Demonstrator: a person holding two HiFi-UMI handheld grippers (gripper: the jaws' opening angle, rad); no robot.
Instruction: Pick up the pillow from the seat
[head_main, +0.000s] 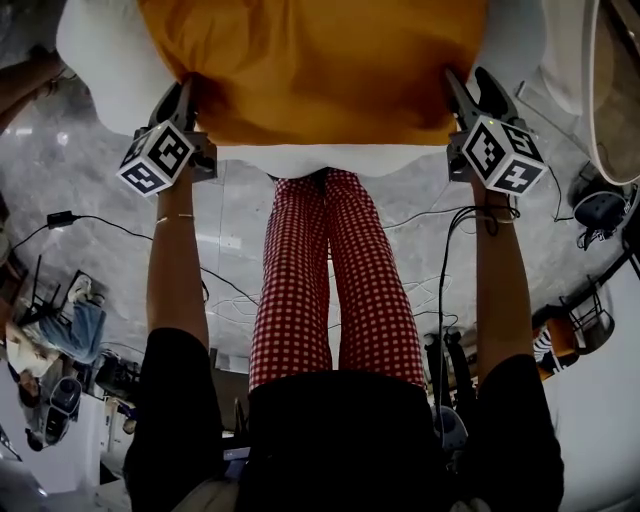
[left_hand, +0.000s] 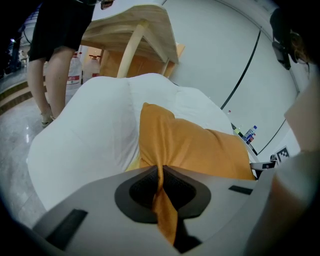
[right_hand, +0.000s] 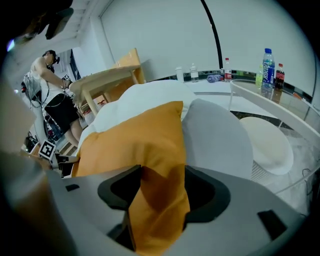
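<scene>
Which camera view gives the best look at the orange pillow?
The head view: the orange fabric pillow shows its broad face from above, far edge cropped. Each gripper view shows it obliquely from one corner: pinched in the left gripper, between the right gripper's parted jaws.

Pillow (head_main: 310, 60) — matt cloth, creased; seat (left_hand: 85, 135) — smooth, matt.

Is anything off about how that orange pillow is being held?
Yes, the hold is lopsided. The jaws of the left gripper pinch a thin fold of the orange pillow, while those of the right gripper stand wide, the cloth loose between them. That side looks unheld.
</scene>
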